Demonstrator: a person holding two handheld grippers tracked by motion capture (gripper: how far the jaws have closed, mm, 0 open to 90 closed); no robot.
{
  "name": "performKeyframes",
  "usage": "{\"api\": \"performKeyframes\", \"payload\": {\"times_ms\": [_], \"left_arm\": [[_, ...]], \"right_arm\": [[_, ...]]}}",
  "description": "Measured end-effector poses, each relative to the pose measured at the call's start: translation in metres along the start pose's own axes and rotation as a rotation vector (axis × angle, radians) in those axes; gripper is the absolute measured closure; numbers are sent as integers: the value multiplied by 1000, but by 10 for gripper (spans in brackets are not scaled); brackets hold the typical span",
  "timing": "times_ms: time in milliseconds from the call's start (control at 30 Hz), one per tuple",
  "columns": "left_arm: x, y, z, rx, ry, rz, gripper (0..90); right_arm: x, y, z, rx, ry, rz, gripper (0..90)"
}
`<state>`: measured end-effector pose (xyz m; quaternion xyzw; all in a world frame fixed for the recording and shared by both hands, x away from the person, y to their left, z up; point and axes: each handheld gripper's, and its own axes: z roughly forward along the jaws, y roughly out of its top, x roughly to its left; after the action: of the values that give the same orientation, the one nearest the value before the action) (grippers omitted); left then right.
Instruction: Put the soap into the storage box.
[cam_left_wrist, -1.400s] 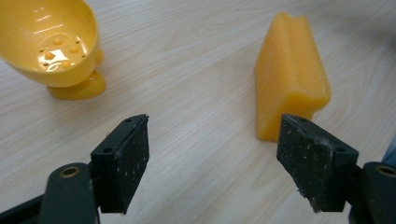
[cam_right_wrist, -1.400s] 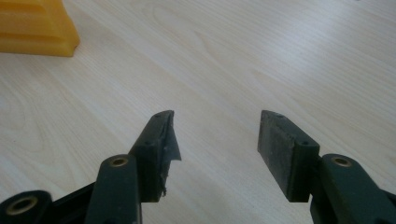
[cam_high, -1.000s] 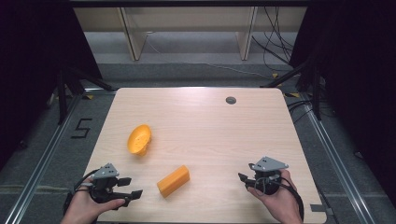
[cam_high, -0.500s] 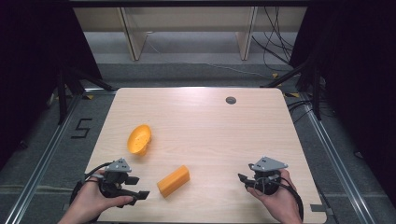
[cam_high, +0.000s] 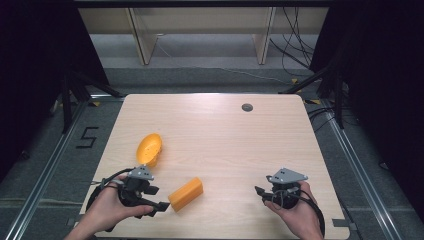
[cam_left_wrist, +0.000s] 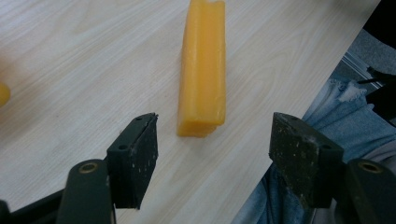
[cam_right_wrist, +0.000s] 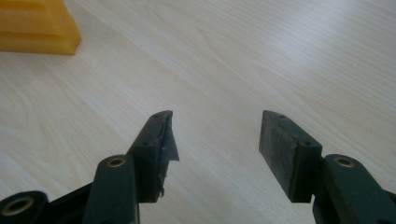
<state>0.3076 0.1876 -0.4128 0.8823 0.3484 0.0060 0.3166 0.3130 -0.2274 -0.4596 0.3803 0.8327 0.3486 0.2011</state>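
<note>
An orange block (cam_high: 185, 193) lies near the front edge of the wooden table (cam_high: 225, 130), left of centre. My left gripper (cam_high: 159, 198) is open just to its left, jaws pointing at its near end. In the left gripper view the orange block (cam_left_wrist: 202, 70) stretches away from the gap between the jaws of my left gripper (cam_left_wrist: 212, 154). An orange bowl-like shell (cam_high: 149, 148) lies behind the left hand. My right gripper (cam_high: 259, 193) is open and empty at the front right, aimed left over bare wood. The right gripper view has the block's end (cam_right_wrist: 37, 25) at upper left, ahead of my right gripper (cam_right_wrist: 215, 140).
A small dark round grommet (cam_high: 247, 107) is set in the table near its far edge. The table's front edge runs close to both hands. The person's jeans (cam_left_wrist: 336, 126) show past that edge in the left gripper view. Shelving and cables lie beyond the table.
My left gripper has moved right toward the orange block, its jaws now close to the block's near end. The right gripper, the block and the shell have stayed put.
</note>
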Motion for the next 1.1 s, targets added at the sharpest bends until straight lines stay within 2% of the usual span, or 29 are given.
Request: {"api": "performKeyframes", "payload": {"times_ms": [33,200,267,300,367,900,933,1000,1067,1100], "left_arm": [[2,3,1,42,7,36,320],[1,11,8,80,5,49,320],[-1,14,10,79,4,41,320],[-1,16,10,89,3,53,320],[-2,20,12,90,-3,54,317],[-13,42,31,123,3,62,306],[-15,43,33,130,2,53,306],[-15,46,35,138,-7,67,307],[-15,49,38,143,-32,37,313],[-15,50,39,147,-25,35,313]], "right_arm": [[0,0,0,-1,0,-2,450],[0,0,0,0,2,0,450],[0,0,0,1,2,0,450],[1,0,0,7,6,15,450],[0,0,1,3,2,0,450],[0,0,1,16,8,7,448],[0,0,1,22,9,7,447],[1,0,0,23,11,11,447],[1,0,0,22,12,10,448],[1,0,0,22,12,10,447]]}}
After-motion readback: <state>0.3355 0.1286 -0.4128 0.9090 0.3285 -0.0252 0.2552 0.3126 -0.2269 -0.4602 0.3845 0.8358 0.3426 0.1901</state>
